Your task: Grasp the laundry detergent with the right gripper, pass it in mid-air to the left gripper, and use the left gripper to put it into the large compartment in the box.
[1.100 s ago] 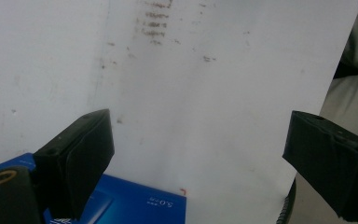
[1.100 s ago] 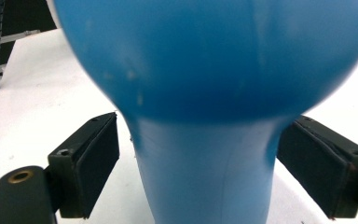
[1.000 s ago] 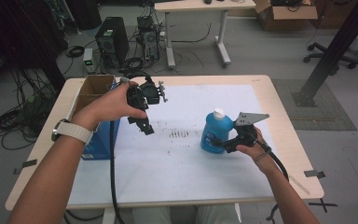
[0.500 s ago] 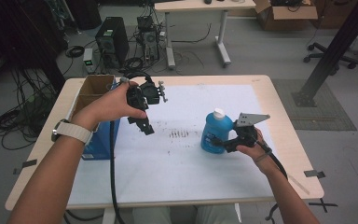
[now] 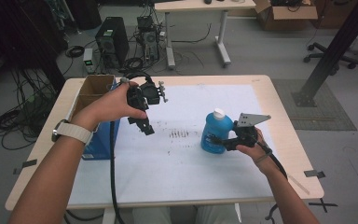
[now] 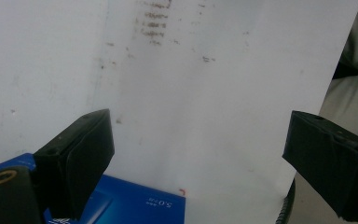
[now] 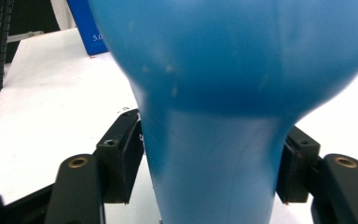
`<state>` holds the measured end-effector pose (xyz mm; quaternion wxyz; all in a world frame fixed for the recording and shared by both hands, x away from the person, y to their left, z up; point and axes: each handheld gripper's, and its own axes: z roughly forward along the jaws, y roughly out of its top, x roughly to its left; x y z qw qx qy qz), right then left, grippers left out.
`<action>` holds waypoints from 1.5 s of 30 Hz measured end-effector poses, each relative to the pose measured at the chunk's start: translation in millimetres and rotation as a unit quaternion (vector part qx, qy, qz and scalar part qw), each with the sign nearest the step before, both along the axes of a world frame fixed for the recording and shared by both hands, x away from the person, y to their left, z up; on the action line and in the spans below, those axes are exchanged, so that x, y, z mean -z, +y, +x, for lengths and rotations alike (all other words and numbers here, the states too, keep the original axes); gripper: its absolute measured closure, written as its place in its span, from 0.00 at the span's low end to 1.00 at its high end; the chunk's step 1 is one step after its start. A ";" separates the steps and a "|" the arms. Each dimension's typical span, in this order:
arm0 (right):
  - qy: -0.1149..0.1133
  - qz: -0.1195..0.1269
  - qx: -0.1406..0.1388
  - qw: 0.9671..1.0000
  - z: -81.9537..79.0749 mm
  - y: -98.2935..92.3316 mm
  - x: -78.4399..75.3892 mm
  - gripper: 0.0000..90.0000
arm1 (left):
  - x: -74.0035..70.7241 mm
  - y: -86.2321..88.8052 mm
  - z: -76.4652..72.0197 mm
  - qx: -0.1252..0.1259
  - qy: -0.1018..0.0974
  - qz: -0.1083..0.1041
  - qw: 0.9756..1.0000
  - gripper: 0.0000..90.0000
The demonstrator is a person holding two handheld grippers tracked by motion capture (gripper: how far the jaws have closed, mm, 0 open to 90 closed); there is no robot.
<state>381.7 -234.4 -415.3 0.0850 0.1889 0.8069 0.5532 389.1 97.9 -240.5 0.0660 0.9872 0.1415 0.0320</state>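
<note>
- Blue bottle [image 5: 216, 132] with a white cap stands upright on the white sheet [image 5: 177, 163] that covers the bench [image 5: 286, 140], toward the right half of it as the high view shows.
- Right tongs [image 5: 220, 141] come at the bottle level from its right side, held in the person's right hand [image 5: 251, 148] low over the bench.
- In the right gripper view the bottle's blue body [image 7: 223, 93] bulges wide at the top of the picture and narrows between the two black jaws; both pads lie flat against that narrow part, one on each side.
- Those jaws have just been closing, with the bottle between them, and they now press on it.
- Left tongs [image 5: 143, 125] are held up off the bench in the left hand [image 5: 116, 105], well apart from the bottle, pointing down and toward the sheet.
- In the left gripper view the two black jaws stand wide apart with nothing between them; bare white sheet, marked by a patch of dark smudges [image 6: 154, 23], lies beyond.
- A blue box [image 5: 100, 140] sits at the left edge of the bench below the left forearm, and an open cardboard box [image 5: 93, 88] stands just behind it.
- A corner of the blue box [image 6: 135, 205] shows at the bottom of the left gripper view, beside the left jaw.
- The person wears a pale watch strap [image 5: 72, 133] on the left wrist.
</note>
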 end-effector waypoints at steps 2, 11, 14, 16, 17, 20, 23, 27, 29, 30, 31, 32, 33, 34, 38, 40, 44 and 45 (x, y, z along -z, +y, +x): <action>-0.001 -0.001 0.000 1.000 -0.2 0.3 0.0 0.43 | 0.2 -0.1 -0.3 -0.002 0.000 -0.002 1.000 0.10; -0.007 -0.001 0.002 1.000 -0.5 0.1 0.2 0.46 | 0.1 0.6 -0.2 -0.002 -0.002 -0.001 1.000 0.10; -0.007 -0.001 0.003 1.000 -1.1 0.2 -0.3 0.46 | -0.2 0.6 -0.5 -0.002 -0.001 -0.001 1.000 0.10; -0.008 -0.001 0.002 1.000 -1.3 0.3 -0.9 0.47 | -0.6 0.6 -0.5 -0.002 -0.001 -0.001 1.000 0.10; -0.010 -0.004 0.002 1.000 -2.0 0.9 -2.0 0.48 | -0.6 0.6 -0.6 -0.002 -0.001 -0.001 1.000 0.10; -0.014 -0.009 0.002 1.000 -2.9 1.8 -3.7 0.48 | -0.9 0.2 -1.3 -0.002 -0.002 -0.002 1.000 0.10; -0.014 0.000 0.002 1.000 -2.7 0.6 -7.4 0.48 | -1.6 0.2 -2.8 -0.003 -0.003 -0.004 1.000 0.10; -0.020 0.004 -0.004 1.000 -3.5 -0.8 -17.0 0.48 | -4.0 0.9 -4.3 0.000 -0.005 -0.002 1.000 0.10; -0.022 0.000 -0.010 1.000 -4.2 -0.5 -21.1 0.48 | -4.7 1.1 -5.4 -0.003 -0.006 -0.003 1.000 0.09; -0.022 0.000 -0.013 1.000 -4.8 -0.1 -22.6 0.48 | -5.1 1.1 -6.1 -0.003 -0.008 -0.003 1.000 0.09; -0.021 -0.002 -0.015 1.000 -5.6 0.3 -24.3 0.48 | -5.8 1.1 -6.6 -0.003 -0.008 -0.001 1.000 0.09; -0.021 -0.003 -0.017 1.000 -6.1 0.7 -25.5 0.48 | -6.0 1.1 -7.1 -0.003 -0.009 -0.002 1.000 0.09; -0.020 -0.003 -0.018 1.000 -6.5 0.9 -26.2 0.48 | -7.2 1.1 -7.9 -0.005 -0.009 -0.002 1.000 0.09; -0.017 -0.003 -0.021 1.000 -6.9 1.1 -27.4 0.49 | -7.9 1.1 -8.2 -0.005 -0.010 -0.003 1.000 0.09; -0.010 -0.004 -0.030 0.999 -8.5 2.2 -32.3 0.49 | -12.5 0.3 -11.0 -0.007 -0.014 -0.004 1.000 0.09; -0.007 -0.005 -0.036 0.999 -9.8 3.0 -36.0 0.49 | -14.3 -0.1 -11.8 -0.007 -0.016 -0.003 1.000 0.09; -0.009 -0.005 -0.045 0.999 -12.6 3.2 -45.8 0.49 | -18.3 -1.7 -13.8 -0.006 -0.020 -0.003 1.000 0.09; -0.009 -0.005 -0.045 0.999 -12.6 3.2 -45.8 0.49 | -19.5 -2.3 -14.3 -0.006 -0.021 -0.001 1.000 0.09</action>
